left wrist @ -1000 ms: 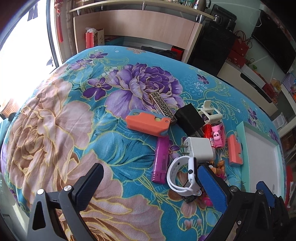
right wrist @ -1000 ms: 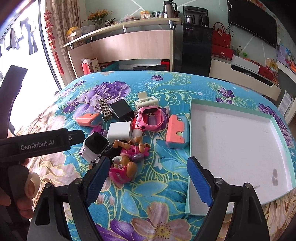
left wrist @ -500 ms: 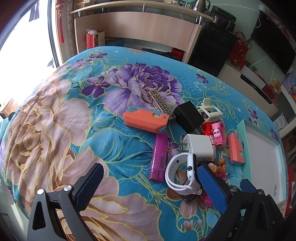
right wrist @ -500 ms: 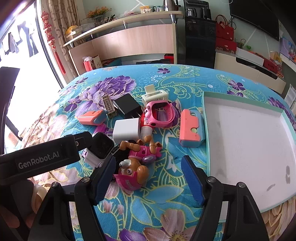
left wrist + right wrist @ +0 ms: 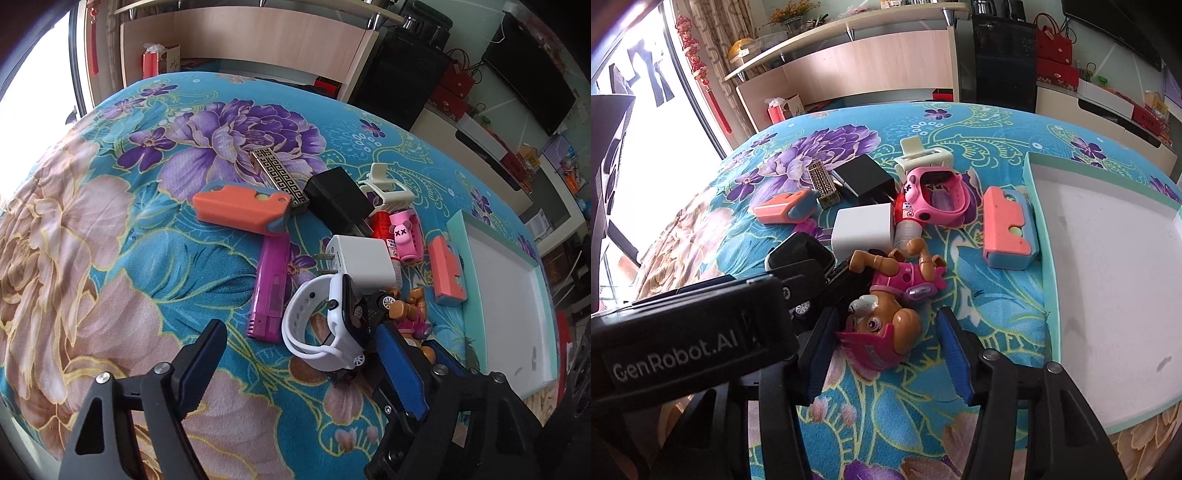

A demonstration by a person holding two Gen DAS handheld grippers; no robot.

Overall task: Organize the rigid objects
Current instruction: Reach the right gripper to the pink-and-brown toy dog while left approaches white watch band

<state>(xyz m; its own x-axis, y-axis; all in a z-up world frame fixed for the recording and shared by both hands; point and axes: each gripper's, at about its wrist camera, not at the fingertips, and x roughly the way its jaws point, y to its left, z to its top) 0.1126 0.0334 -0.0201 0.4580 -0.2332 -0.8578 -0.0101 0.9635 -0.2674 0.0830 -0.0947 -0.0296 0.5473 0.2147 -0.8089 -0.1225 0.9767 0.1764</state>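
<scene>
In the left wrist view, the left claw hangs low over a table spread with a flowered cloth. Its jaws have just been closing and stand apart, gripping nothing. The white watch lies between them, near the right pad, which is close to or touching the watch's side. Beyond it lie a purple lighter, a white charger, an orange case, a black charger, a patterned bar, a pink watch and a second orange case. The tray sits at the right, its white floor bare.

In the right wrist view, the right claw is down at the cloth with the toy dog between its pads. Its jaws have just been closing too; the left pad is at the dog's head, while a gap shows at the right pad, so no grip is made. The left gripper's body crosses the left foreground. The tray lies just right of the second orange case.
</scene>
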